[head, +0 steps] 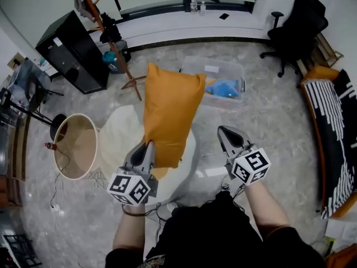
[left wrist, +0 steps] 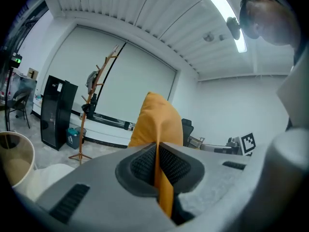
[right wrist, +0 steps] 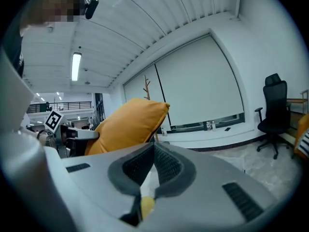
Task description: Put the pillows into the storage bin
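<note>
**A:** Pillow position?

**B:** The orange pillow is hanging upright at the centre of the head view, off the floor. Its lower edge is sitting in the left gripper. The top corner is overlapping the near-left side of the storage bin in the picture, so the pillow is not inside it.

**A:** Left tongs?

**B:** They are clamping a thin fold of the orange fabric. In the left gripper view the cloth is running straight down between the two ribbed pads, which are pressing on it from both sides.

**A:** Right tongs?

**B:** The right gripper is hovering at centre right, apart from the pillow. Its jaws are meeting, with nothing pinched between the pads.

**A:** Surroundings?

**B:** The clear bin is sitting at upper centre with a blue item inside. A white cushion is lying on the floor below and left of the pillow, and a round beige tub is standing further left. A wooden coat stand and a black cabinet are occupying the upper left, and a black office chair the upper right.
</note>
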